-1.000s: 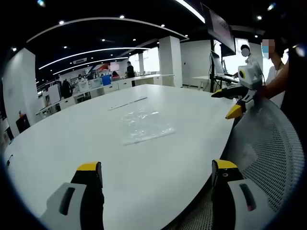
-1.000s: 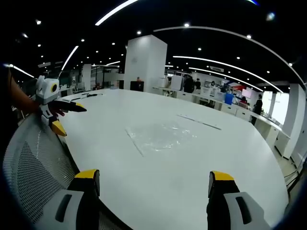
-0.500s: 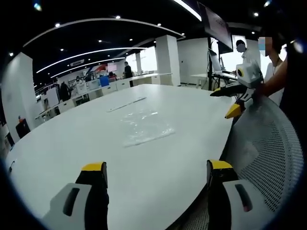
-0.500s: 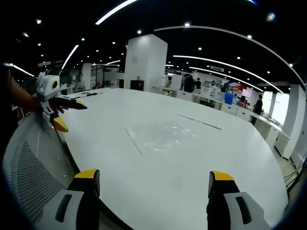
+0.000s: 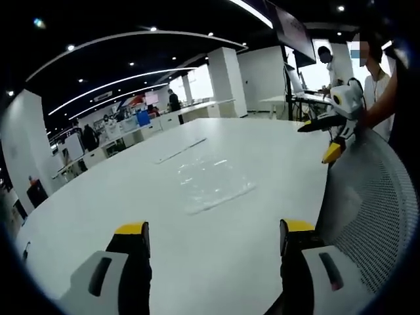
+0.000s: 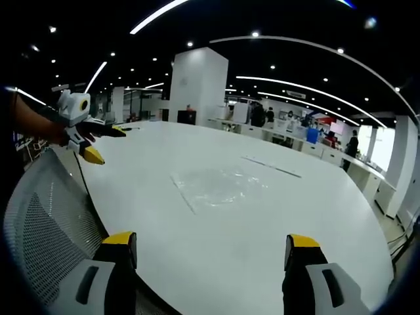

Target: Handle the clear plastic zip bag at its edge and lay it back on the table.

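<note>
Mid-frame on the white desk (image 5: 98,216), zip bag (image 5: 213,185) lies flat, untouched. Left claw (image 5: 209,237) and right claw (image 6: 210,251) both spread apart, empty, well back. Approach step; next, reach a bag edge.

The table (image 5: 216,262) is plain white. The zip bag (image 5: 213,184) is clear, with pale glints (it nearly melts into the white). Each claw, left (image 5: 209,235) and right (image 6: 209,245), is black with yellow tips and grey housing. The chair back (image 6: 39,230) is grey perforated mesh. The ceiling (image 6: 295,26) is black with white light strips.
</note>
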Motion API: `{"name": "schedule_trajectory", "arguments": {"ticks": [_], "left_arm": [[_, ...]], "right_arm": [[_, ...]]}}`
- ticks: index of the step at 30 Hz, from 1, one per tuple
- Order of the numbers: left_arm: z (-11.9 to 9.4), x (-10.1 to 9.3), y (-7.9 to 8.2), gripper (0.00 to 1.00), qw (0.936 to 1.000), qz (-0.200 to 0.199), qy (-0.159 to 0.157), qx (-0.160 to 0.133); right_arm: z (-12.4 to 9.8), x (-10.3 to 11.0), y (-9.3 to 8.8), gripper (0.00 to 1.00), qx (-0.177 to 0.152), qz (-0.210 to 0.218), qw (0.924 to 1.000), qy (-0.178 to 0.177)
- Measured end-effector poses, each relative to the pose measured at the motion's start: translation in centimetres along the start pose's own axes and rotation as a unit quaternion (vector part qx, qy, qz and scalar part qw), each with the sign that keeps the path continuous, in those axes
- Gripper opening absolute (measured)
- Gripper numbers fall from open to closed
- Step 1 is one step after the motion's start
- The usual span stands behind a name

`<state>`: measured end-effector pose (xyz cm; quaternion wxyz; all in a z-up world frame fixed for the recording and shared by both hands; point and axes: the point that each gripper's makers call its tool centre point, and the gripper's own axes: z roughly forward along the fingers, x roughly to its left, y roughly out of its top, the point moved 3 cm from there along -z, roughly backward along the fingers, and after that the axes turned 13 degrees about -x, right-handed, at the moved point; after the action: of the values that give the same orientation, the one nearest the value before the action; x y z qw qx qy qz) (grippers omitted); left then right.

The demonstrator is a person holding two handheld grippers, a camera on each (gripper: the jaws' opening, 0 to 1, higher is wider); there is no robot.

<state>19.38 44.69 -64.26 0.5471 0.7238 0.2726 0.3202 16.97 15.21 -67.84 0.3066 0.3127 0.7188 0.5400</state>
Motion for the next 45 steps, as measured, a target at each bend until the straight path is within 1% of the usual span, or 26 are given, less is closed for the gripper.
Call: {"name": "schedule_trajectory", "arguments": {"ticks": [10, 18, 26, 29, 33, 45], "left_arm": [[1.3, 1.2, -0.2, 0.77, 0.9995, 0.019, -0.022, 0.006], [2.3, 2.1, -0.4, 0.75, 0.999, 0.028, -0.032, 0.009], [3.6, 2.9, -0.6, 0.74, 0.9979, 0.039, -0.048, 0.019], [4.1, 3.2, -0.5, 0.71, 0.9975, 0.046, -0.052, 0.018], [5.1, 3.6, -0.6, 0.7, 0.9963, 0.056, -0.062, 0.021], [7.1, 3.9, -1.2, 0.67, 0.9928, 0.069, -0.091, 0.036]], "right_arm": [[0.0, 0.0, -0.1, 0.94, 0.004, 0.0, 1.0, 0.002], [0.1, 0.0, -0.2, 0.94, 0.006, -0.001, 1.0, 0.003], [0.1, 0.1, -0.3, 0.93, 0.009, 0.0, 0.9999, 0.005], [0.1, 0.1, -0.4, 0.93, 0.011, 0.001, 0.9999, 0.007], [0.1, 0.0, -0.4, 0.93, 0.013, 0.001, 0.9999, 0.006], [0.1, 0.0, -0.5, 0.93, 0.016, 0.0, 0.9999, 0.004]]}}
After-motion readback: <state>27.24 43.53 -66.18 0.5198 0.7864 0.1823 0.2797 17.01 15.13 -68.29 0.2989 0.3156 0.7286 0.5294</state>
